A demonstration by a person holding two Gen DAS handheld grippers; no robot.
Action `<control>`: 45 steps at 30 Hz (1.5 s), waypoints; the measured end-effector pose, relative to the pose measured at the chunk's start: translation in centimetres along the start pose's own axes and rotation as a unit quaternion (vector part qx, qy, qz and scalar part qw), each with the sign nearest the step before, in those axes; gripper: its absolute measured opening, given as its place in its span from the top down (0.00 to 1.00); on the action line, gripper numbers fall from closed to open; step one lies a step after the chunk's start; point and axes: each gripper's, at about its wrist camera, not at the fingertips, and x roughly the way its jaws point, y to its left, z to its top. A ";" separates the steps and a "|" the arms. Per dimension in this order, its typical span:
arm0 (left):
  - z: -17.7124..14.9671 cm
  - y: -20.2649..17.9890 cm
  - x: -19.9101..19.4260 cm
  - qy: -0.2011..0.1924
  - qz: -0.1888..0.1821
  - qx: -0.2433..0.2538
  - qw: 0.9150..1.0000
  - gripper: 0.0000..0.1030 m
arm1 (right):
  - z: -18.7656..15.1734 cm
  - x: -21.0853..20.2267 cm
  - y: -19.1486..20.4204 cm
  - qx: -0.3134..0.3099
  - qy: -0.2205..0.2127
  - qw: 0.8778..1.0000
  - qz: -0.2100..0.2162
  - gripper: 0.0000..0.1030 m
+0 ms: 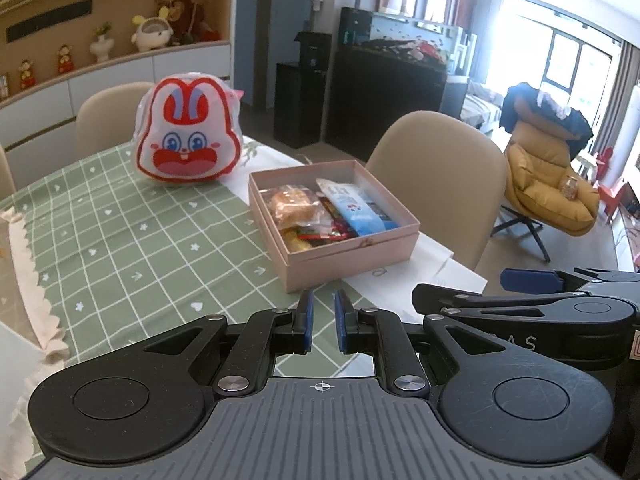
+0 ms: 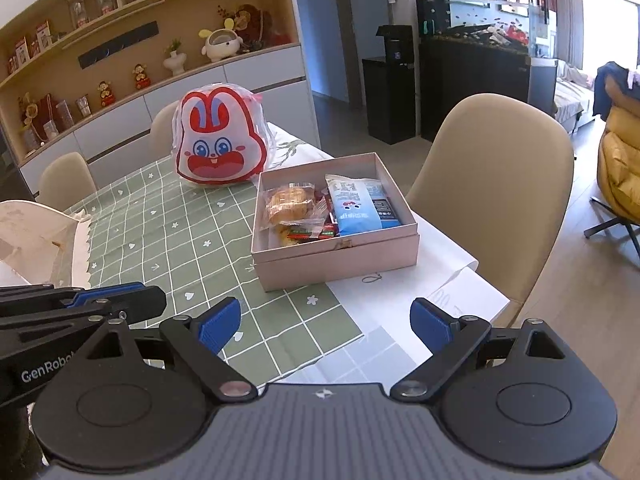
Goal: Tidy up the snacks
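Observation:
A pink box (image 1: 352, 252) (image 2: 340, 258) stands on the table and holds several snacks: a blue-and-white packet (image 1: 356, 206) (image 2: 360, 204), a wrapped pastry (image 1: 294, 204) (image 2: 288, 200) and small red-wrapped sweets (image 2: 316, 232). A red-and-white rabbit-shaped bag (image 1: 188, 136) (image 2: 220, 140) stands upright behind the box to the left. My left gripper (image 1: 322, 320) is nearly shut and empty, just in front of the box. My right gripper (image 2: 326, 320) is open and empty, short of the box; it also shows in the left wrist view (image 1: 528, 280).
The table has a green checked cloth (image 1: 140, 240) (image 2: 168, 240) and white paper (image 2: 420, 288) under the box. Beige chairs (image 1: 440, 168) (image 2: 492, 184) stand at the far and right sides. A yellow armchair (image 1: 548, 184) stands beyond.

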 end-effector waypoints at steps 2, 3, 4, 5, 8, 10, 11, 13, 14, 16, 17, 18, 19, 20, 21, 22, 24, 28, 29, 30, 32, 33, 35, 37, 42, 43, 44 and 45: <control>0.0 0.0 0.0 0.002 -0.001 0.000 1.000 0.86 | 0.0 0.0 0.0 0.000 0.001 1.000 0.000 0.10; 0.0 0.0 0.0 0.002 -0.001 -0.001 1.000 0.86 | 0.0 0.0 0.0 0.001 0.002 1.000 0.000 0.10; 0.0 0.1 0.0 0.003 -0.001 -0.002 1.000 0.86 | 0.0 0.1 -0.1 0.001 0.002 1.000 0.000 0.10; -0.1 0.1 0.0 0.004 -0.001 -0.003 1.000 0.86 | 0.0 0.1 -0.2 0.001 0.004 1.000 0.000 0.10; -0.1 0.1 0.1 0.009 -0.002 -0.007 1.000 0.86 | 0.0 0.2 -0.2 0.000 0.007 1.000 0.000 0.10; -0.2 0.2 0.1 0.013 -0.003 -0.009 1.000 0.86 | -0.1 0.3 -0.2 -0.001 0.010 1.000 -0.001 0.10; -0.2 0.2 0.1 0.014 -0.004 -0.010 1.000 0.86 | -0.2 0.4 -0.1 -0.001 0.012 1.000 -0.001 0.10; -0.3 0.2 0.1 0.015 -0.004 -0.011 1.000 0.86 | -0.2 0.5 -0.2 -0.001 0.013 1.000 -0.001 0.10; -0.3 0.2 0.1 0.014 -0.004 -0.011 1.000 0.86 | -0.2 0.5 -0.2 -0.001 0.014 1.000 -0.001 0.10; -0.3 0.2 0.1 0.014 -0.004 -0.012 1.000 0.86 | -0.2 0.4 -0.1 -0.002 0.013 1.000 -0.001 0.10; -0.3 0.2 0.1 0.014 -0.005 -0.012 1.000 0.86 | -0.2 0.4 -0.1 -0.003 0.012 1.000 -0.001 0.10; -0.3 0.2 0.1 0.014 -0.005 -0.012 1.000 0.86 | -0.2 0.4 -0.1 -0.003 0.012 1.000 -0.001 0.10; -0.3 0.2 0.1 0.014 -0.005 -0.012 1.000 0.86 | -0.2 0.4 -0.1 -0.003 0.013 1.000 -0.001 0.10; -0.3 0.2 0.1 0.014 -0.005 -0.012 1.000 0.86 | -0.3 0.4 -0.1 -0.002 0.013 1.000 -0.001 0.10; -0.3 0.2 0.1 0.014 -0.005 -0.012 1.000 0.86 | -0.3 0.4 -0.1 -0.002 0.012 1.000 -0.001 0.10; -0.3 0.2 0.1 0.014 -0.005 -0.012 1.000 0.86 | -0.2 0.4 -0.1 -0.003 0.012 1.000 -0.001 0.10; -0.3 0.2 0.0 0.014 -0.006 -0.012 1.000 0.86 | -0.2 0.3 -0.1 -0.002 0.011 1.000 -0.001 0.10; -0.3 0.1 0.1 0.015 -0.009 -0.013 1.000 0.86 | -0.3 0.2 -0.1 -0.001 0.010 1.000 -0.002 0.10; -0.3 0.1 0.1 0.016 -0.009 -0.013 1.000 0.86 | -0.3 0.2 -0.1 -0.001 0.010 1.000 -0.002 0.10; -0.3 0.0 0.1 0.016 -0.010 -0.013 1.000 0.86 | -0.3 0.2 -0.1 -0.001 0.010 1.000 -0.002 0.10; -0.3 0.0 0.1 0.016 -0.011 -0.013 1.000 0.86 | -0.3 0.2 -0.2 -0.001 0.010 1.000 -0.002 0.10; -0.3 0.0 0.1 0.016 -0.011 -0.013 1.000 0.86 | -0.3 0.2 -0.2 -0.001 0.010 1.000 -0.002 0.10; -0.3 0.0 0.1 0.016 -0.011 -0.013 1.000 0.86 | -0.3 0.2 -0.2 -0.001 0.010 1.000 -0.002 0.10; -0.3 0.0 0.1 0.016 -0.010 -0.014 1.000 0.86 | -0.3 0.2 -0.2 -0.001 0.010 1.000 -0.002 0.10; -0.3 -0.1 0.2 0.017 -0.012 -0.014 1.000 0.86 | -0.3 0.2 -0.2 -0.001 0.010 1.000 -0.002 0.10; -0.3 -0.1 0.2 0.017 -0.012 -0.014 1.000 0.86 | -0.3 0.2 -0.2 -0.001 0.010 1.000 -0.002 0.10; -0.3 -0.1 0.2 0.017 -0.012 -0.014 1.000 0.86 | -0.3 0.2 -0.2 -0.001 0.010 1.000 -0.002 0.10; -0.3 -0.1 0.2 0.017 -0.012 -0.014 1.000 0.86 | -0.3 0.2 -0.2 -0.001 0.010 1.000 -0.002 0.10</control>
